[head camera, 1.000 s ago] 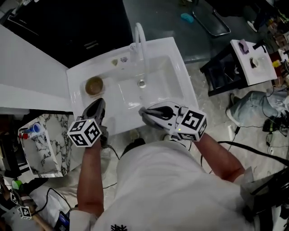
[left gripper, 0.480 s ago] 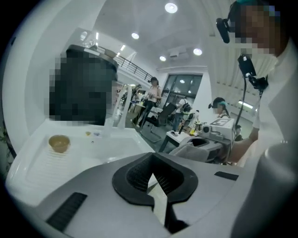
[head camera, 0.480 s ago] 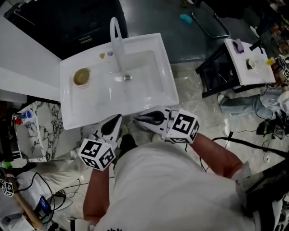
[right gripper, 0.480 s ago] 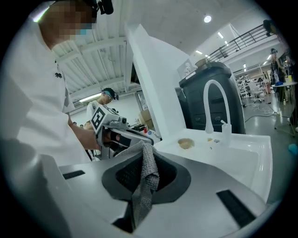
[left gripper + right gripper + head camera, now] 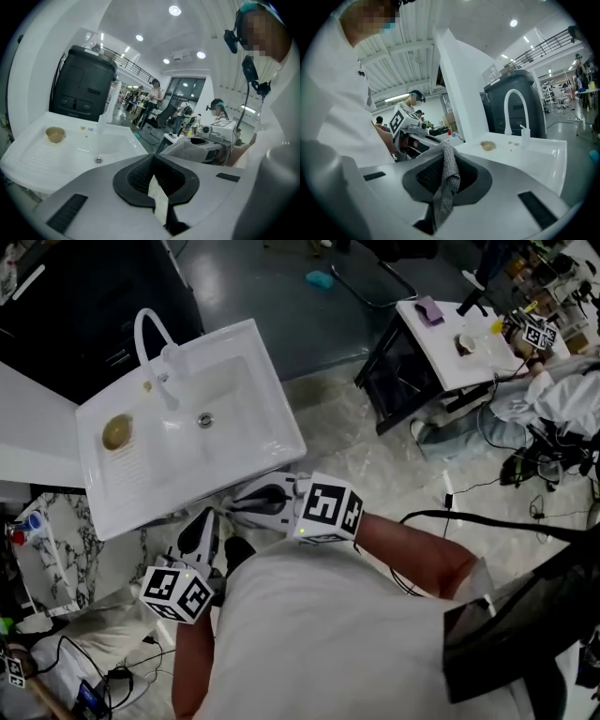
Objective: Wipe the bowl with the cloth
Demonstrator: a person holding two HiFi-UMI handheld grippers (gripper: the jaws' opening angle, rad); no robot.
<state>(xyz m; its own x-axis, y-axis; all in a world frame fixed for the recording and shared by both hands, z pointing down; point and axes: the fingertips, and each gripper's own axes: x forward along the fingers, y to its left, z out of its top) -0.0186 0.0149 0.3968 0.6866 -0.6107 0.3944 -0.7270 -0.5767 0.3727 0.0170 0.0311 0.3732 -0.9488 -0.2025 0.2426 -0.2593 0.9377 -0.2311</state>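
Beside the white sink (image 5: 272, 399), now drawn back from the bowl (image 5: 117, 431), left gripper (image 5: 204, 521) closed on nothing, right gripper (image 5: 246, 506) clamping the cloth (image 5: 447, 180); probably too far for wiping.

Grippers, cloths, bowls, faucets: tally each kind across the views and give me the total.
tan bowl: 1
grey cloth: 1
white faucet: 1
grippers, left gripper and right gripper: 2
Total: 5
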